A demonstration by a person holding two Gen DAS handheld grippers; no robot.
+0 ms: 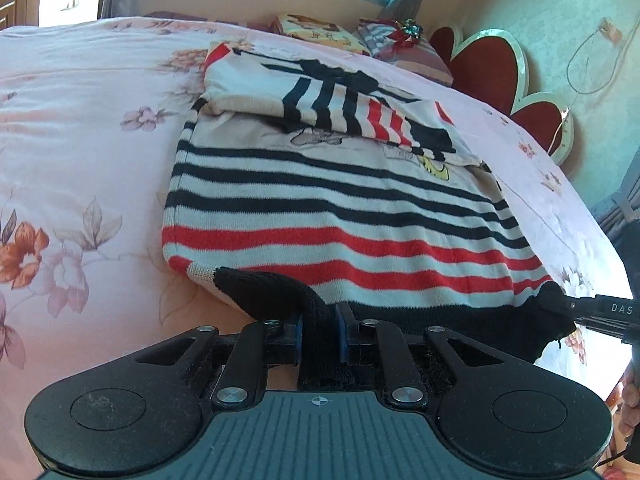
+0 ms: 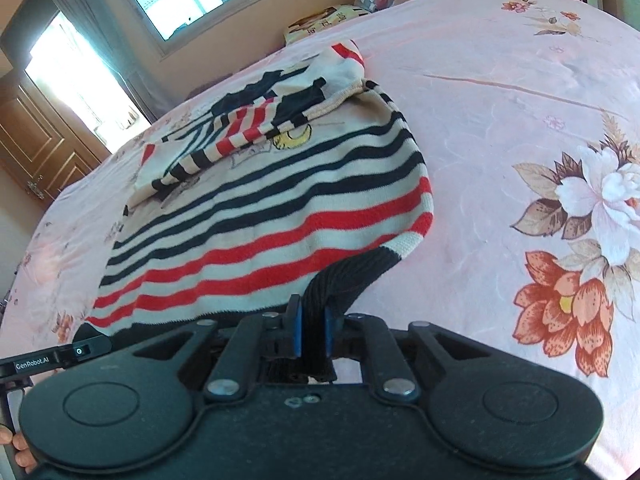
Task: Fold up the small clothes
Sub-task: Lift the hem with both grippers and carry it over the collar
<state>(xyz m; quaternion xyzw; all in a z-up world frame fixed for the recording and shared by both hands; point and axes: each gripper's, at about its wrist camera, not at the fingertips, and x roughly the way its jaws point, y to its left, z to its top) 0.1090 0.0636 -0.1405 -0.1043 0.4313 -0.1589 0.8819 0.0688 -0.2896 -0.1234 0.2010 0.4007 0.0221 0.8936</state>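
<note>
1 sweater (striped), 2 tongs

Both wrist views look down, sharing the sweater.

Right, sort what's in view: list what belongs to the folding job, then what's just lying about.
In the job:
- striped sweater, sleeves already folded in
- left gripper, shut on its black hem
- right gripper, shut on the hem's other corner

Lying about:
- floral bedsheet
- folded bedding by the window
- heart-shaped headboard
- wooden door
</note>
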